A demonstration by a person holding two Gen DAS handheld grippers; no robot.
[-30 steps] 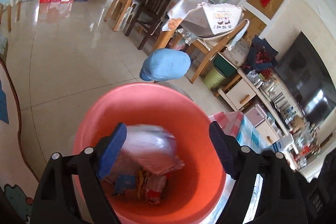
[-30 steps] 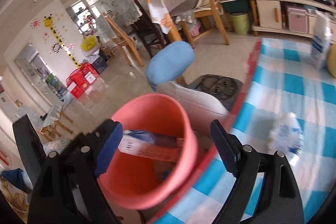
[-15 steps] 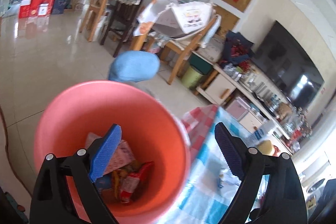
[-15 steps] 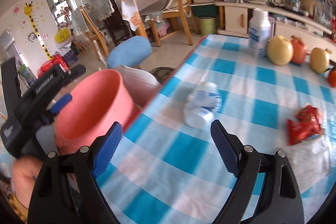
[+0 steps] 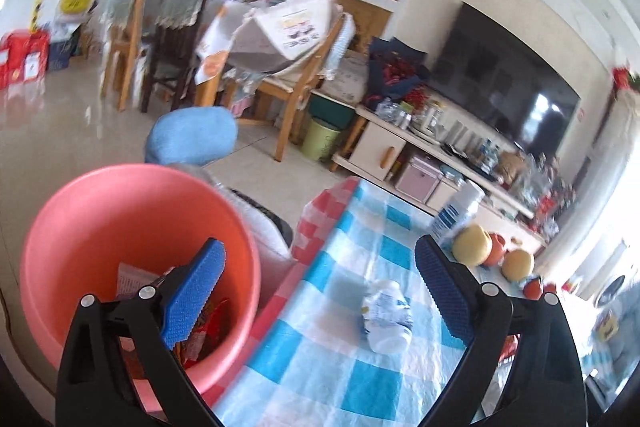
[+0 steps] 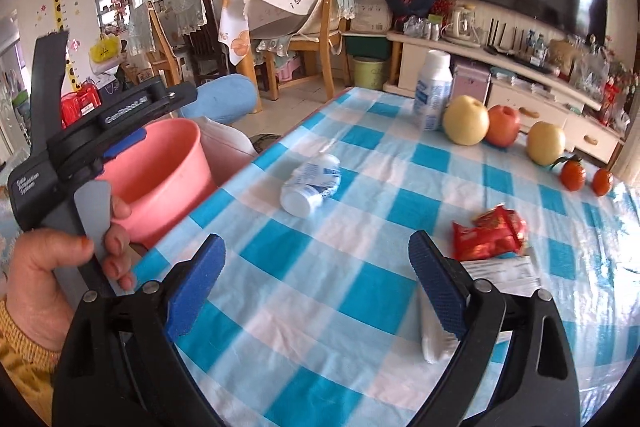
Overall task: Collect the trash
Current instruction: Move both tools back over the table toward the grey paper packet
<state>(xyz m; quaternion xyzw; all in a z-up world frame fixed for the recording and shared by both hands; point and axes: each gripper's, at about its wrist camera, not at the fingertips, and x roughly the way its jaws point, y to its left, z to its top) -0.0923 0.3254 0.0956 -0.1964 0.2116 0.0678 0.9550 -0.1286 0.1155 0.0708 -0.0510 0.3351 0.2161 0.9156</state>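
Observation:
A pink bucket (image 5: 100, 227) stands beside the table's left edge with several wrappers (image 5: 204, 323) inside; it also shows in the right wrist view (image 6: 168, 167). My left gripper (image 5: 320, 291) is open and empty, over the bucket rim and table edge. My right gripper (image 6: 316, 287) is open and empty above the blue checked tablecloth (image 6: 360, 291). A white crushed bottle (image 6: 310, 183) lies on its side on the cloth, also in the left wrist view (image 5: 386, 315). A red snack wrapper (image 6: 490, 229) and a white wrapper (image 6: 436, 323) lie near my right finger.
An upright white bottle (image 6: 434, 91), two yellow pears (image 6: 466, 121), a red apple (image 6: 502, 126) and small tomatoes (image 6: 572, 175) stand at the table's far side. A blue stool (image 5: 190, 139), wooden chairs (image 5: 296, 99) and a TV cabinet (image 6: 500, 75) lie beyond.
Both grippers have swung right from the bucket toward the table. The packet that fell from my left gripper now lies in the bucket. More of the tablecloth and trash is in view.

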